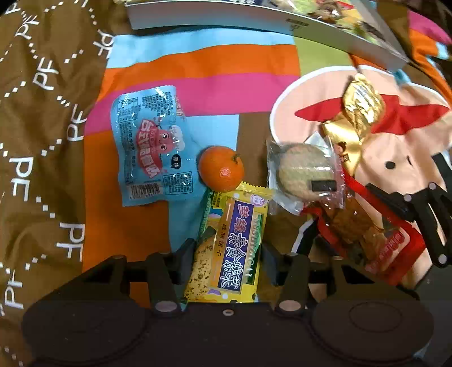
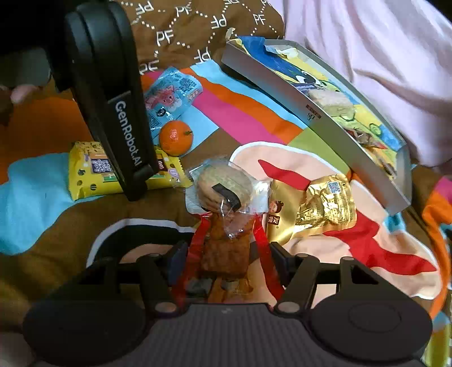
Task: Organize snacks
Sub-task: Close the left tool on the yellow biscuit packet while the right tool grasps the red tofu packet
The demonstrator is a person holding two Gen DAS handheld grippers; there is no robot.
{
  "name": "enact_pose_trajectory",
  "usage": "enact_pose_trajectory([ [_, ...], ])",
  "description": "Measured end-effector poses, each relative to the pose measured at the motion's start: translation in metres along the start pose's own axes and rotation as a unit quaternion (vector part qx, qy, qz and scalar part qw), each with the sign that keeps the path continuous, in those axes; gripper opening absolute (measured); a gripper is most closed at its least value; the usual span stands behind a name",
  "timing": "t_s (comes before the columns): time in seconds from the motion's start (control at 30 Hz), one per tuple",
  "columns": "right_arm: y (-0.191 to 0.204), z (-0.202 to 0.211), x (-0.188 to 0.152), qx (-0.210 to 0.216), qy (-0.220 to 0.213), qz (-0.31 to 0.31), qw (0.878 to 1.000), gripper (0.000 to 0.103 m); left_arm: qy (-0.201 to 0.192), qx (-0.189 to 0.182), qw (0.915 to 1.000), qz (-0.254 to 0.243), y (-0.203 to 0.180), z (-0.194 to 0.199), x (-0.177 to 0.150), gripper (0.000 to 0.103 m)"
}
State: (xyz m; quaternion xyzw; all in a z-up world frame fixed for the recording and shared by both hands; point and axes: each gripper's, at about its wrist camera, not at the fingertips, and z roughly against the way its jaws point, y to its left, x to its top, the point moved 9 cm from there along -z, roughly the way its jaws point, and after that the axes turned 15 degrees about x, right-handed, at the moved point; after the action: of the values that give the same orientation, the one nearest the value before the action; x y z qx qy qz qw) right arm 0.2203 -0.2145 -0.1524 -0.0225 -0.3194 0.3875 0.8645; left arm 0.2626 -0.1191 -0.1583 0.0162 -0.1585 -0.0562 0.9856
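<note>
the grey box already holds several snacks; 6 lie on the bedspread. left tool straddles the yellow biscuit pack, right tool the red pack, neither clenched.

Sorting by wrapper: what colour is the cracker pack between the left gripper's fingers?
Yellow cracker pack with a purple label; left wrist view.

Left wrist view looks steeply down and forward, close over the bedspread, the mandarin dead ahead; right wrist view sits just as low, off to the mandarin's right, angled toward it; both views share the mandarin, the blue packet beyond it, and the grey tray farther back.
</note>
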Motion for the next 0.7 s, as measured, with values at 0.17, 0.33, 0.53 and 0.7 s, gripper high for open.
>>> enact_pose_trajectory([
  [0.17, -0.012, 0.001, -0.005, 0.044, -0.017, -0.010, 0.999, 0.070, 0.007, 0.031, 0.9993, 0.019, -0.014, 0.001, 0.001, 0.052],
  [0.33, -0.015, 0.001, -0.007, 0.065, -0.026, -0.012, 0.997, 0.070, 0.002, 0.041, 0.9985, 0.036, -0.025, 0.005, -0.003, 0.052],
  [0.53, -0.012, 0.005, -0.010, 0.062, -0.029, -0.012, 0.998, 0.070, -0.017, 0.033, 0.9989, 0.030, -0.025, 0.014, -0.019, 0.051],
  [0.7, -0.015, 0.005, -0.012, 0.065, -0.029, -0.035, 0.997, 0.071, -0.011, 0.006, 0.9985, 0.053, -0.017, 0.016, -0.030, 0.050],
])
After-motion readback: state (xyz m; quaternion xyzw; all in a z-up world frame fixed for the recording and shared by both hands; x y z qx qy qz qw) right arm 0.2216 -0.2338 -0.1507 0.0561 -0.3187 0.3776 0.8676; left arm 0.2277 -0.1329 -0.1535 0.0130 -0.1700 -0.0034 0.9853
